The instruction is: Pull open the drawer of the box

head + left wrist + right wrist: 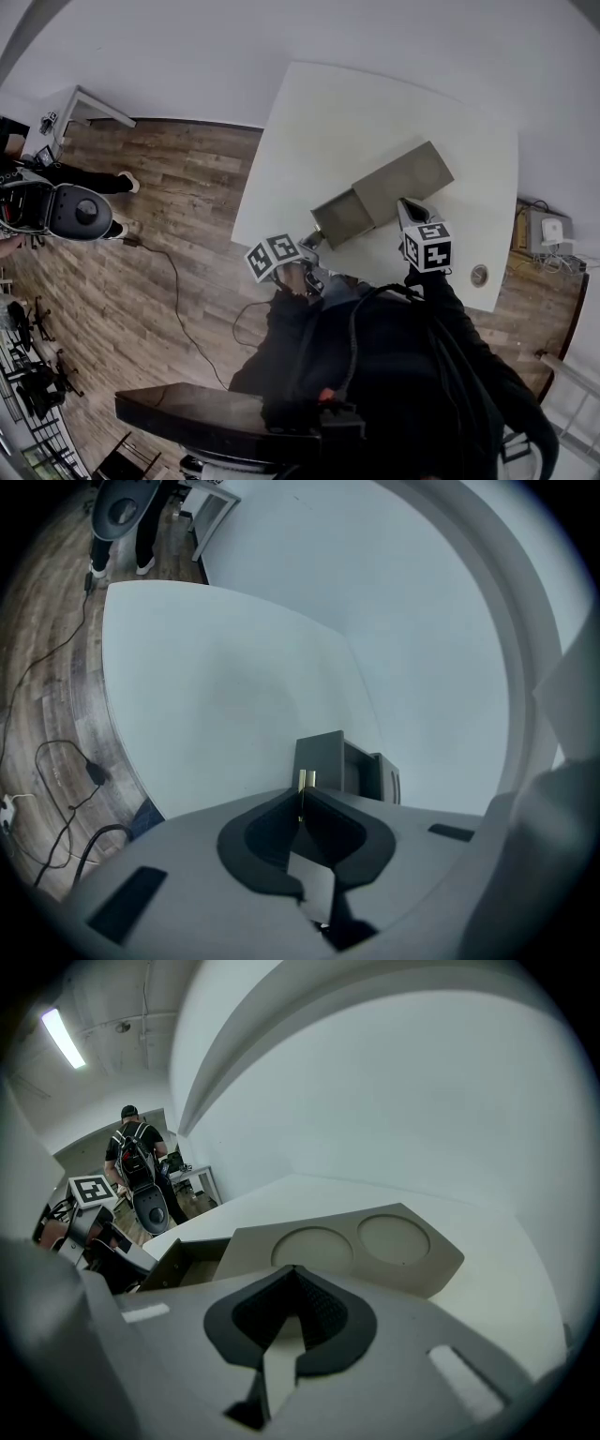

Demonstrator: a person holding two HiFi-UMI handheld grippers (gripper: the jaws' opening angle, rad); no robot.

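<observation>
mostly the left claw [302,801] hides the drawer pull [306,779] it pinches

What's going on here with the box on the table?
A person works two handheld grippers at a white table. The left gripper has its fingers shut on the small brass handle of the drawer, which already stands well out of the grey box. The right gripper, fingers together and empty, is over the box's top, apparently steadying it.
</observation>
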